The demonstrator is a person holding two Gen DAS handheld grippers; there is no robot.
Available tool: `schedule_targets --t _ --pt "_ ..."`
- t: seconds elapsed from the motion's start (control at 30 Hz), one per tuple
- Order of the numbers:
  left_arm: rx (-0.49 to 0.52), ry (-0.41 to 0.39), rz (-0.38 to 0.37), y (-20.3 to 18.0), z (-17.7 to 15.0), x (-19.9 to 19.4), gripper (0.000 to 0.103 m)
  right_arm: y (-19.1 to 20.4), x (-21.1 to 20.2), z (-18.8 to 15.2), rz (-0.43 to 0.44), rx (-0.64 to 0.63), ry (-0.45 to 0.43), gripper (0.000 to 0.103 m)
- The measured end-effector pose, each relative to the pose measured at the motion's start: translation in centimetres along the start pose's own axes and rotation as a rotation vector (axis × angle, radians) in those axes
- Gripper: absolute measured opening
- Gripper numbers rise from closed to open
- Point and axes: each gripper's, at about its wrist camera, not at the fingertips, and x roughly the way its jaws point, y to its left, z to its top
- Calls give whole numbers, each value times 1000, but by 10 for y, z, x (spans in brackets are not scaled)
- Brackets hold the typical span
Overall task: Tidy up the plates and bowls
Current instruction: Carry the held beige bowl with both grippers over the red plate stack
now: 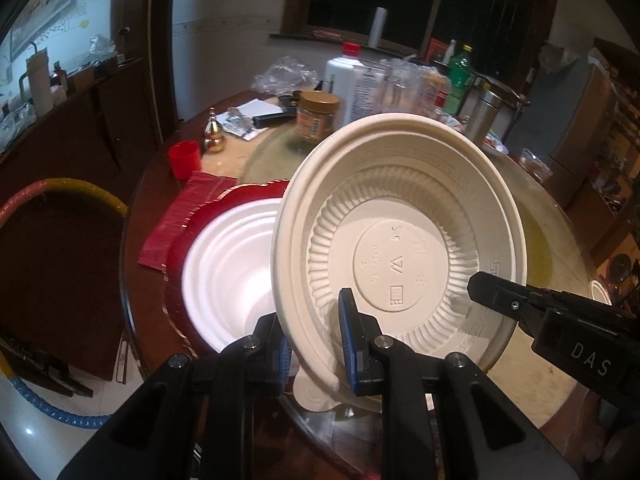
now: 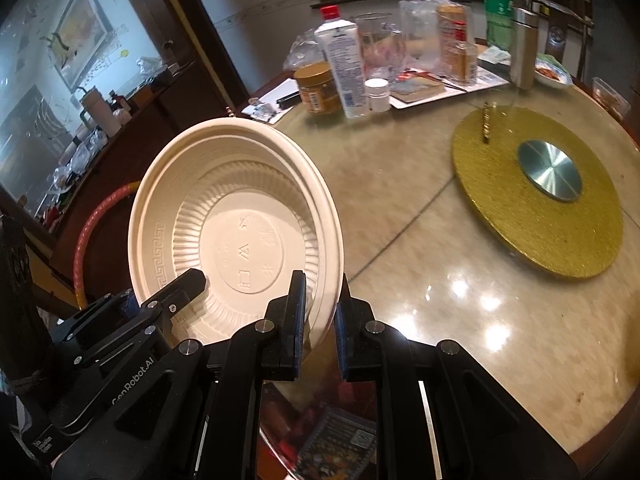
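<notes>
Pinching opposite rims of the tilted cream bowl (image 1: 400,248), the left gripper (image 1: 316,340) and right gripper (image 2: 320,320) could buckle it or let it slip onto the worktop (image 2: 420,240).

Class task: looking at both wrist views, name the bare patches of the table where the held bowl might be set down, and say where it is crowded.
Free: the marble stretch between the cream bowl and the gold turntable, and the near edge below that disc. Crowded: the far side, packed with the jar, white bottle and green bottle; left holds the red plate with white bowls.
</notes>
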Motion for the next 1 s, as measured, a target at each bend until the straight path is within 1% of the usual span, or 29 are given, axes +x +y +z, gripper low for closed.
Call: schedule_targets --t 0.3,0.7,0.87,1.0 --pt "-35 -9 42 22 4 -4 20 22 12 6 29 -31 16 13" --pt "-47 -26 62 30 4 -9 20 36 15 10 37 -47 21 13" --pt "-57 -21 72 36 6 -7 20 43 20 13 38 -60 33 13" --pt "-64 -2 75 41 10 -3 20 50 26 19 27 -79 52 13"
